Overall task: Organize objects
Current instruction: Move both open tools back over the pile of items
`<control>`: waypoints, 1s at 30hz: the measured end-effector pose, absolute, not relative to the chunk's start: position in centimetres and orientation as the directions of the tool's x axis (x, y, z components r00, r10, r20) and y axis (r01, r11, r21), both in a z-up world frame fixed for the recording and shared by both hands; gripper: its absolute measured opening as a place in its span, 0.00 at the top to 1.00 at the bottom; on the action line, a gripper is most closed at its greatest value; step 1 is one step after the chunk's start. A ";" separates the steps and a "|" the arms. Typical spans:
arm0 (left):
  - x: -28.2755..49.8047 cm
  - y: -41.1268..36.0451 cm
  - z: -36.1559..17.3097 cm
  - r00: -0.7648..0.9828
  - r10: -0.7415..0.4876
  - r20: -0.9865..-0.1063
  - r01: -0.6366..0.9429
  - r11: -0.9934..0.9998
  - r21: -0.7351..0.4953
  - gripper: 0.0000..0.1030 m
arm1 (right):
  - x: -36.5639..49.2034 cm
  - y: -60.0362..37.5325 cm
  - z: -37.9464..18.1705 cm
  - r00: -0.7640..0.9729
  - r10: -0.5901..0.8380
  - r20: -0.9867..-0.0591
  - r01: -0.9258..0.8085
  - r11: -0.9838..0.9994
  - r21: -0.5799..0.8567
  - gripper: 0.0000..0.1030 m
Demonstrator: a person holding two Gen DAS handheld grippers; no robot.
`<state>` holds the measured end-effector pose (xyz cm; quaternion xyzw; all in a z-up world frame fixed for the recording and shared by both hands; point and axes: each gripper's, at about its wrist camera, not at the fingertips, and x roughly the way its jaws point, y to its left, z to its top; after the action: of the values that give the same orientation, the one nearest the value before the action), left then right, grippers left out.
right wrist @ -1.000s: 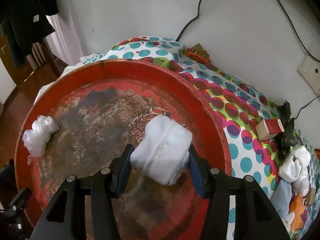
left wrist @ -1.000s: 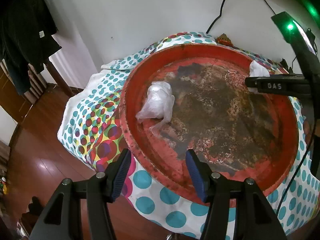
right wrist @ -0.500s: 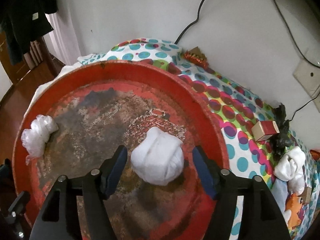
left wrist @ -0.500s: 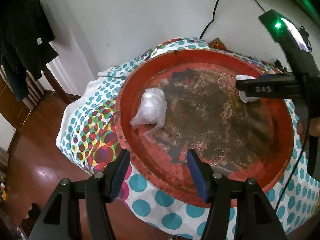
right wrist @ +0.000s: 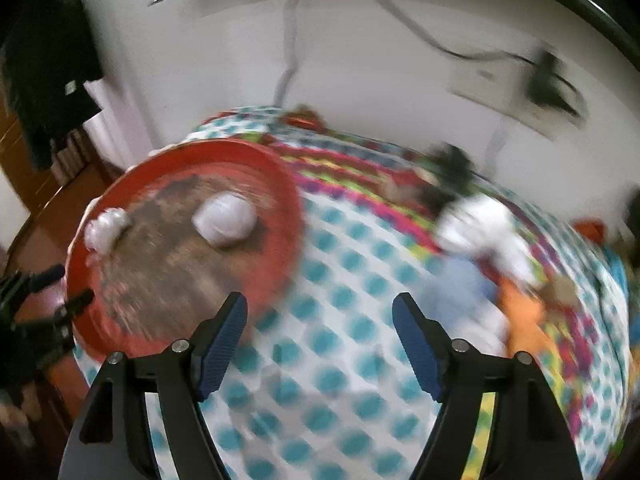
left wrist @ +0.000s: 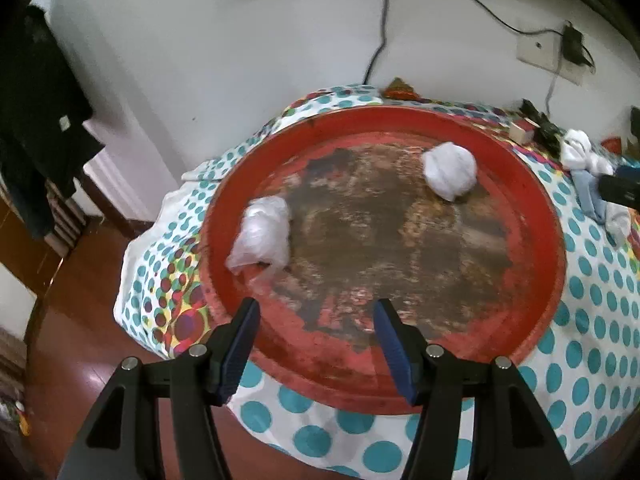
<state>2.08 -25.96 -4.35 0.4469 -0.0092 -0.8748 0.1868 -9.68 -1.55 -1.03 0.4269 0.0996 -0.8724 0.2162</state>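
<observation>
White balled sock [left wrist: 450, 174], soft, rounded, on worn red tray [left wrist: 544, 216]

Worn red tray [left wrist: 536, 208], cloth bundle [left wrist: 450, 174], glossy floor [left wrist: 68, 320].

Smeared by motion beyond the right jaws — white cloth bundle [right wrist: 486, 228], orange item [right wrist: 524, 312], wall socket [right wrist: 516, 88]; dark garment [left wrist: 36, 128] cut off left of the left jaws.

We can read no text, label, brand, number or sign in either view; the small pale tag on the dark hanging garment [left wrist: 64, 122] is too small to read.
</observation>
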 end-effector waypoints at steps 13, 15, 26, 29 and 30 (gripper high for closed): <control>1.3 -21.4 -4.1 -0.555 -0.310 -0.772 0.226 -0.949 0.219 0.41 | -7.4 15.4 -4.2 -0.555 -0.163 -0.816 0.247 -0.969 0.025 0.27; 1.2 -21.0 -4.0 -0.559 -0.279 -0.781 0.226 -0.957 0.180 0.41 | -7.8 16.3 -4.6 -0.561 -0.155 -0.813 0.253 -0.967 0.009 0.27; -1.5 -12.1 -3.5 -0.546 -0.137 -0.826 0.064 -0.990 0.122 0.41 | -12.9 15.8 -6.2 -0.592 -0.157 -0.790 0.291 -0.956 -0.028 0.27; -3.1 -9.4 -3.8 -0.528 -0.119 -0.841 0.016 -0.991 0.130 0.41 | -14.3 15.5 -6.7 -0.594 -0.165 -0.788 0.301 -0.953 -0.027 0.27; -3.5 -8.8 -3.9 -0.523 -0.121 -0.844 0.008 -0.991 0.137 0.41 | -14.7 15.4 -6.8 -0.592 -0.165 -0.789 0.303 -0.953 -0.029 0.27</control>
<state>-3.55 -8.75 -3.92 0.4871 -0.0578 -0.8706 0.0369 -14.68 15.41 -6.78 0.4318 0.0800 -0.8887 0.1315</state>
